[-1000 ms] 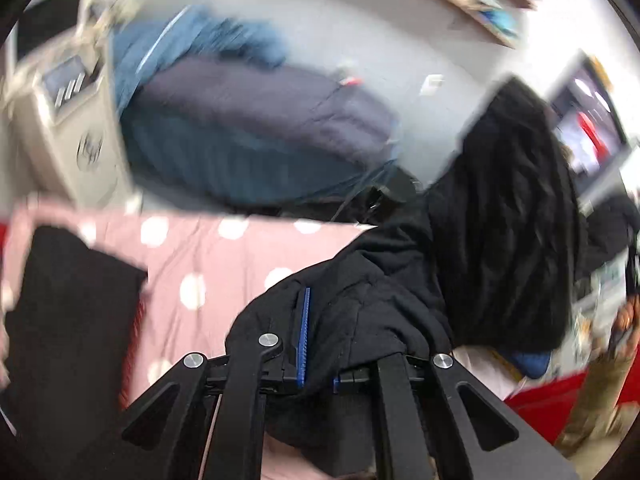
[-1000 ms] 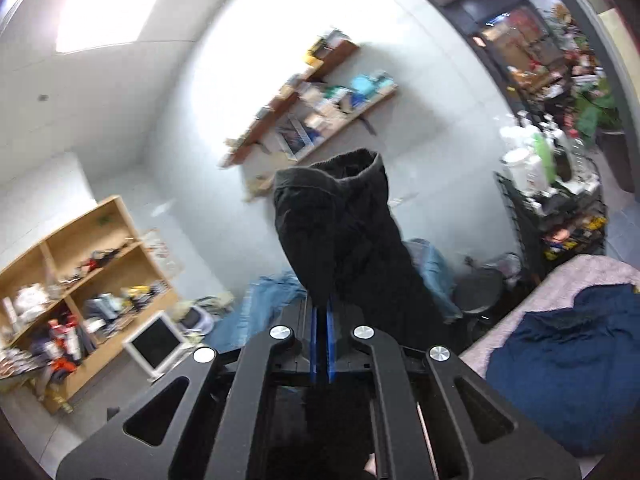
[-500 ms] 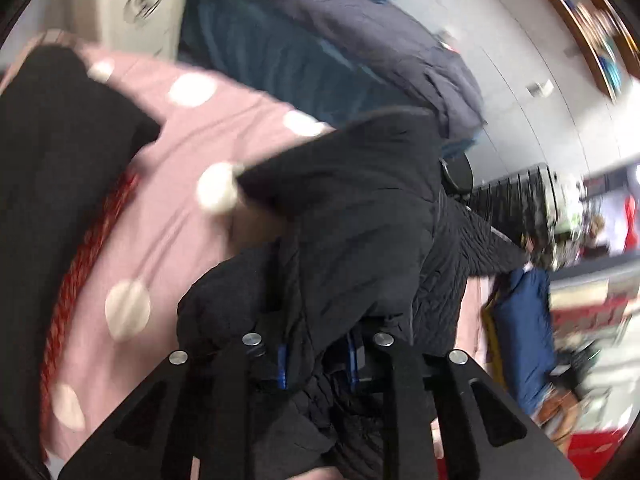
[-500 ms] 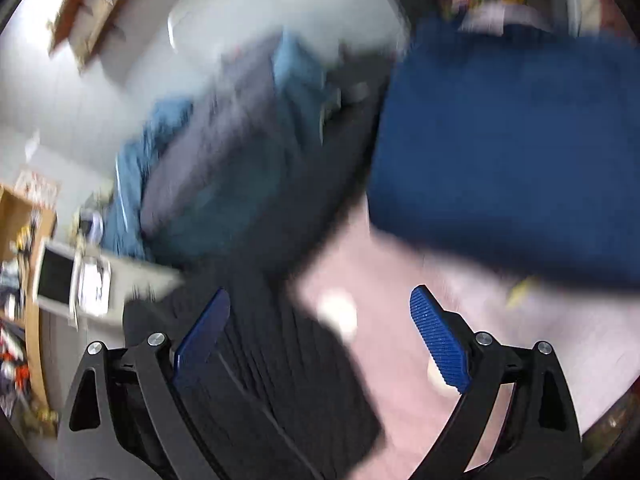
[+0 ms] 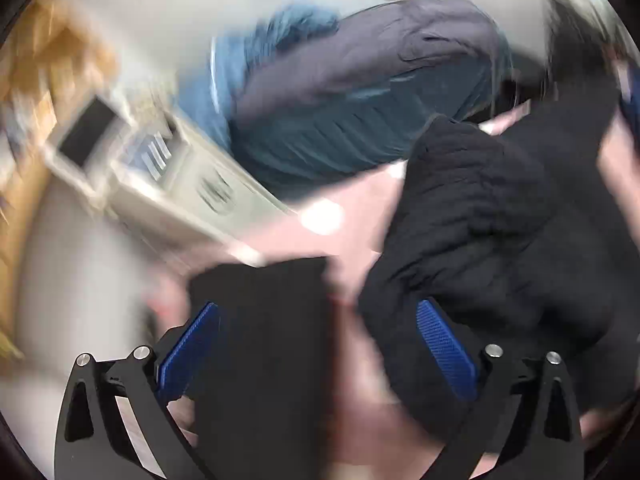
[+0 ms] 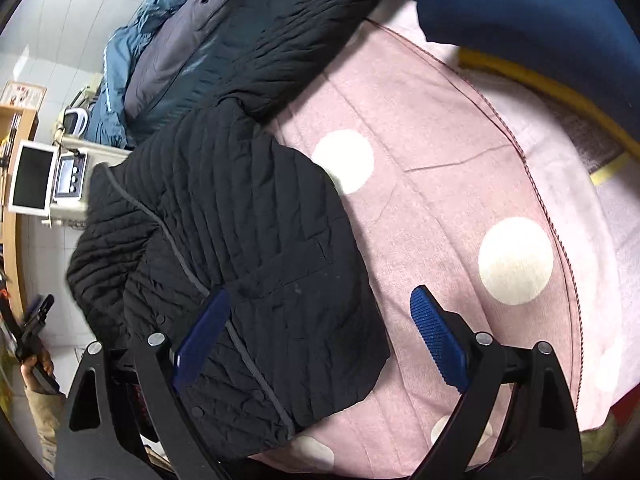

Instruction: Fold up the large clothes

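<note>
One quilted black jacket [image 6: 240, 240] on dotted pink cloth [image 6: 440, 208]

I see one black quilted puffer jacket [image 6: 240, 240] lying loose on the pink bedspread with white polka dots [image 6: 440, 184], crumpled, not folded flat. Front faces up: grey zipper line runs diagonally down it, a flap pocket shows mid-body, snap buttons along the lower edge. One sleeve [image 6: 320, 28] stretches away toward the bedspread's far edge. The opposite side bunches into ridged folds hanging over the bed's edge. In my left wrist view the jacket [image 5: 500, 220] is a blurred heaped mound.
</note>
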